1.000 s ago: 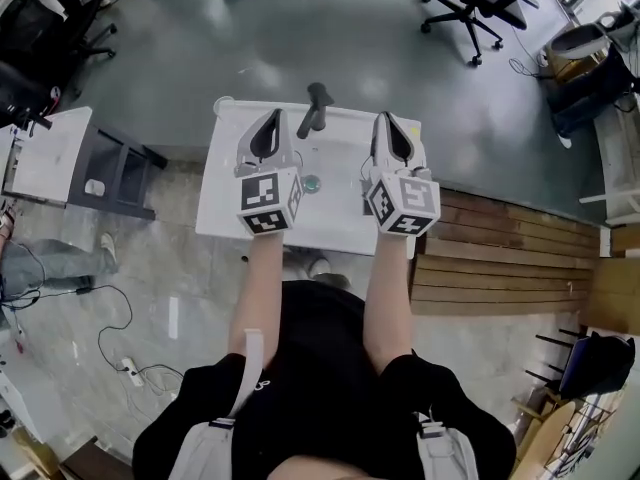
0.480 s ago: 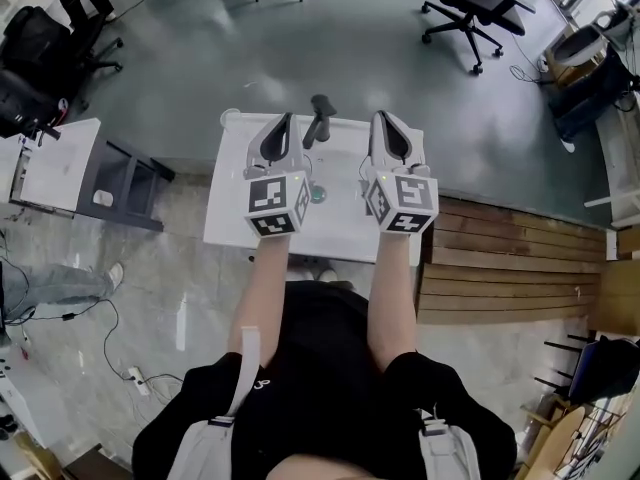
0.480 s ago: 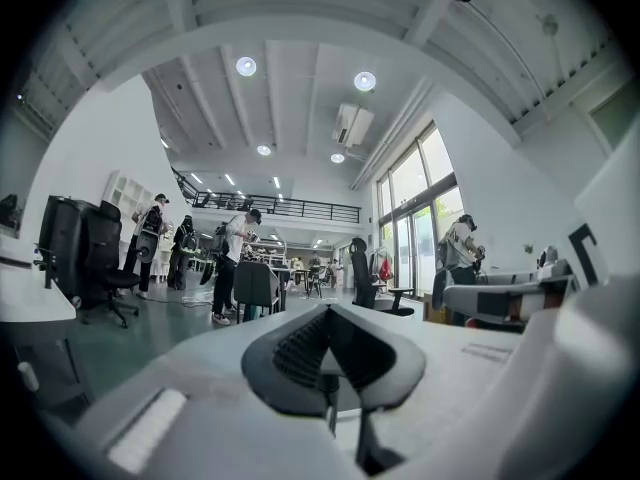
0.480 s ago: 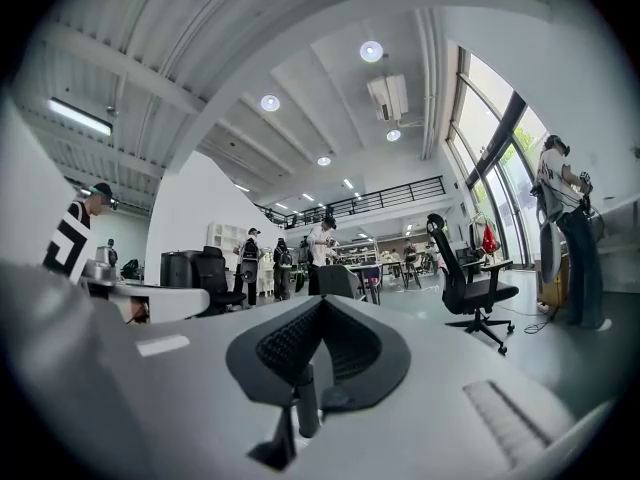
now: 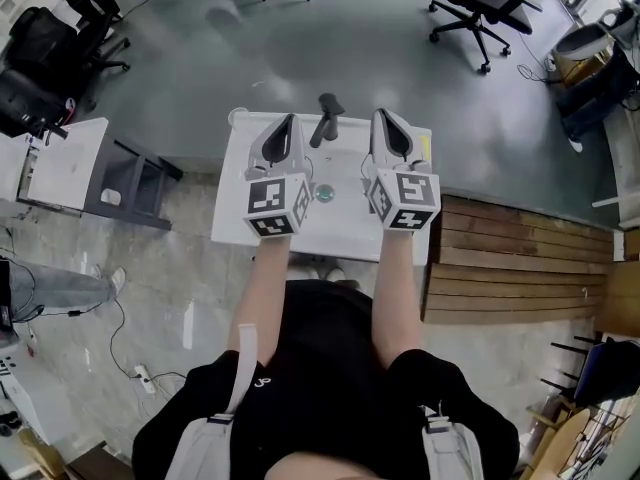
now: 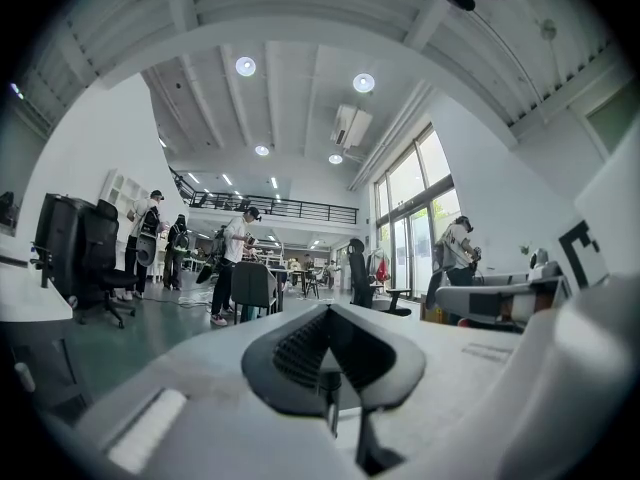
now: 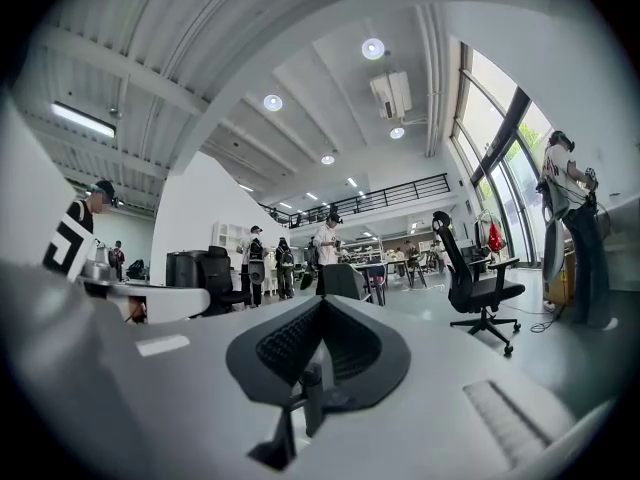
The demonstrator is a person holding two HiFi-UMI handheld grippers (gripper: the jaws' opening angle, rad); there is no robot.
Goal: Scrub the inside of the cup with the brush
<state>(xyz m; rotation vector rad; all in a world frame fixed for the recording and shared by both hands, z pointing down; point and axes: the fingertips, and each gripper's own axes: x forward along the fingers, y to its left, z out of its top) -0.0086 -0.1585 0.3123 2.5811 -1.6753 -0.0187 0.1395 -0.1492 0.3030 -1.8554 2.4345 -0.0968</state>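
A white table (image 5: 232,218) stands in front of me in the head view. On it lies a dark brush (image 5: 325,116) near the far edge, and a small round teal cup (image 5: 324,194) sits between my two hands. My left gripper (image 5: 285,120) hovers over the table's left half, shut and empty. My right gripper (image 5: 385,116) is held level with it on the right, also shut and empty. In the left gripper view the left gripper (image 6: 330,313) points level out over the room, as does the right gripper (image 7: 320,303) in the right gripper view. Neither gripper view shows the cup or brush.
A small white round thing (image 5: 236,116) sits at the table's far left corner, a yellow item (image 5: 426,146) at its right edge. A low side table (image 5: 60,163) stands to the left, wooden planks (image 5: 510,258) to the right, and an office chair (image 5: 480,3) beyond. Several people stand far off.
Both grippers keep the same pose over the table, still shut. Only the head view has drifted a little, so the table sits slightly further right in the picture.
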